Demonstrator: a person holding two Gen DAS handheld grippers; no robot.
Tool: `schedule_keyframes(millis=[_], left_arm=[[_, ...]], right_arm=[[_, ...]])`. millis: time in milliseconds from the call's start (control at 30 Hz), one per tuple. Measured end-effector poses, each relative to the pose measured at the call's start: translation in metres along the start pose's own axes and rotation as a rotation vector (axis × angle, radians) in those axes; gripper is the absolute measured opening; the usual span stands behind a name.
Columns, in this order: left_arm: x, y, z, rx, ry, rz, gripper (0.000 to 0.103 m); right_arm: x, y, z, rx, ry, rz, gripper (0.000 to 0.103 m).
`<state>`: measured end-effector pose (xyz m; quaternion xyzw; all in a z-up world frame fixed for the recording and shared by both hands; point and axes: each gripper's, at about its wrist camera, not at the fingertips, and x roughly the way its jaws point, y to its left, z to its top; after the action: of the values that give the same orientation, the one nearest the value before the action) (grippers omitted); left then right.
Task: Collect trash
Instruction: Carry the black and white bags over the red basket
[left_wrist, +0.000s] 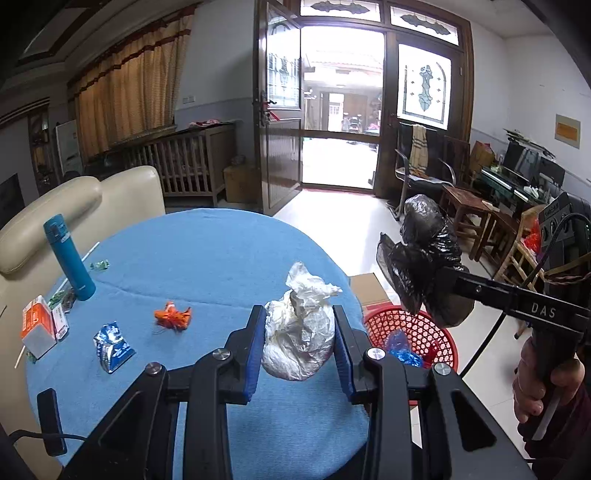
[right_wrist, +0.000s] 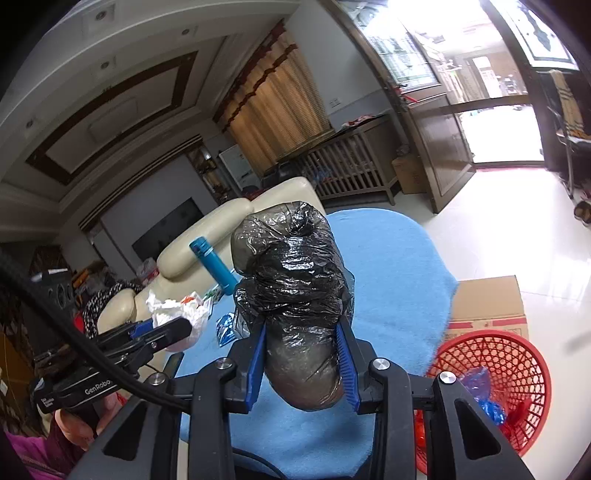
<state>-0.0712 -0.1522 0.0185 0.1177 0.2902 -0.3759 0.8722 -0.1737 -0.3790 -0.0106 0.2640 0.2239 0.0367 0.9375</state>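
Note:
My left gripper (left_wrist: 299, 332) is shut on a crumpled white plastic bag (left_wrist: 301, 332), held above the blue round table (left_wrist: 207, 254). My right gripper (right_wrist: 304, 354) is shut on a knotted black plastic bag (right_wrist: 295, 288). In the left wrist view that black bag (left_wrist: 424, 258) hangs over the red mesh basket (left_wrist: 436, 332) beside the table. The basket (right_wrist: 495, 350) holds blue wrappers (right_wrist: 480, 391). An orange wrapper (left_wrist: 173, 318) and a blue-and-white packet (left_wrist: 112, 345) lie on the table.
A teal flask (left_wrist: 68, 258), an orange-and-white box (left_wrist: 37, 326), a straw and small green wrappers sit at the table's left. A cream sofa (left_wrist: 74, 199) is behind. A cardboard box (right_wrist: 487, 302) stands by the basket. A black phone (left_wrist: 51, 421) lies near the table's front edge.

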Motion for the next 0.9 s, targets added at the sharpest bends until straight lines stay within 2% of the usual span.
schedule_keyframes(millis=[667, 900], left_arm=[[0.044, -0.068, 0.016, 0.134, 0.080, -0.062, 0.036], [0.061, -0.089, 0.020, 0.164, 0.115, -0.075, 0.036]], right_arm=[[-0.050, -0.090, -0.008, 0.158, -0.090, -0.090, 0.038], [-0.068, -0.122, -0.008, 0.232, -0.132, -0.097, 0.038]])
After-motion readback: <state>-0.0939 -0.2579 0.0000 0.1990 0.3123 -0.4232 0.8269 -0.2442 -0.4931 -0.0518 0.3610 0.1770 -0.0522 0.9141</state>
